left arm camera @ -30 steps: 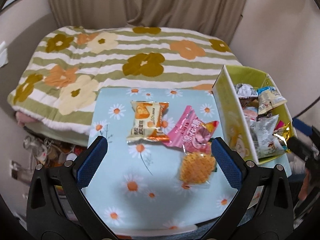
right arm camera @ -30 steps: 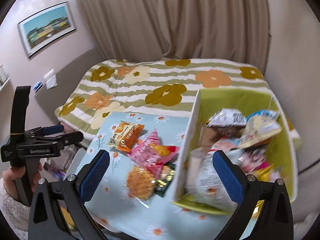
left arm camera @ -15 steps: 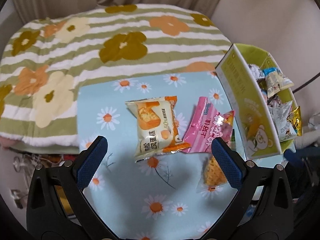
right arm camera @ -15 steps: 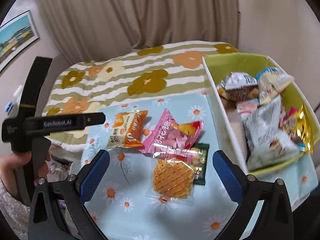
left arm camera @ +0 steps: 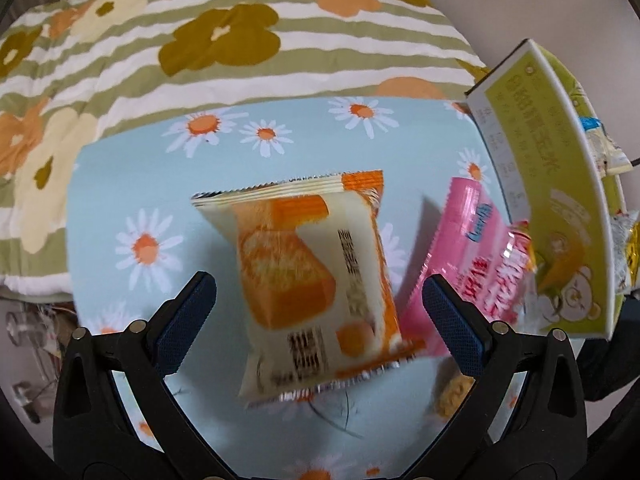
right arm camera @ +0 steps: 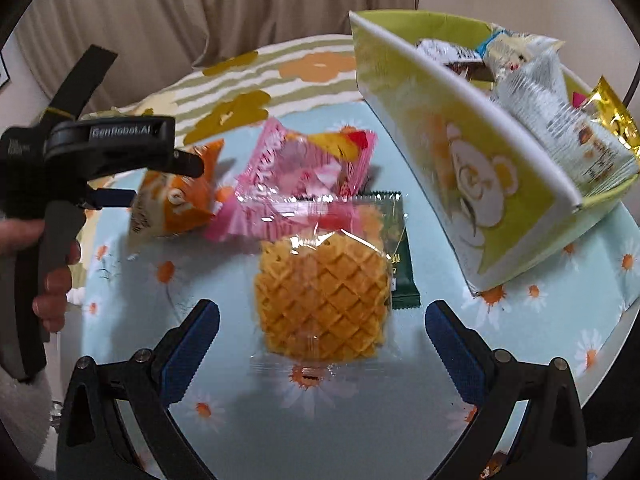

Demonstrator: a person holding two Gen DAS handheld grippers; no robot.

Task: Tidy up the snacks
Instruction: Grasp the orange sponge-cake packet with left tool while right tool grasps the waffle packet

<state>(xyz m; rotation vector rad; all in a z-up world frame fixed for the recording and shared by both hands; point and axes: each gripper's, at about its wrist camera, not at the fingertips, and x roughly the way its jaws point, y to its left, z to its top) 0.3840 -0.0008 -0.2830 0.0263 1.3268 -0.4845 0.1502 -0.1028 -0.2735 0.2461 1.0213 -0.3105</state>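
Glossy plastic snack wrappers (left arm camera: 316,280)

Home bedroom: floral striped quilt (left arm camera: 240,40) on bed, beige curtains (right arm camera: 240,8), daisy-print tablecloth (right arm camera: 400,380).

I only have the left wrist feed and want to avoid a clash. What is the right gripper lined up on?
Observer: The right gripper is open, with the clear-wrapped waffle lying between its fingers, not gripped.
Operator: Anything under that waffle?
Observer: Yes, a dark green packet lies partly beneath its right edge.
Operator: How full is the box?
Observer: The green box is crowded: a silvery packet and a gold packet stick up above its rim.
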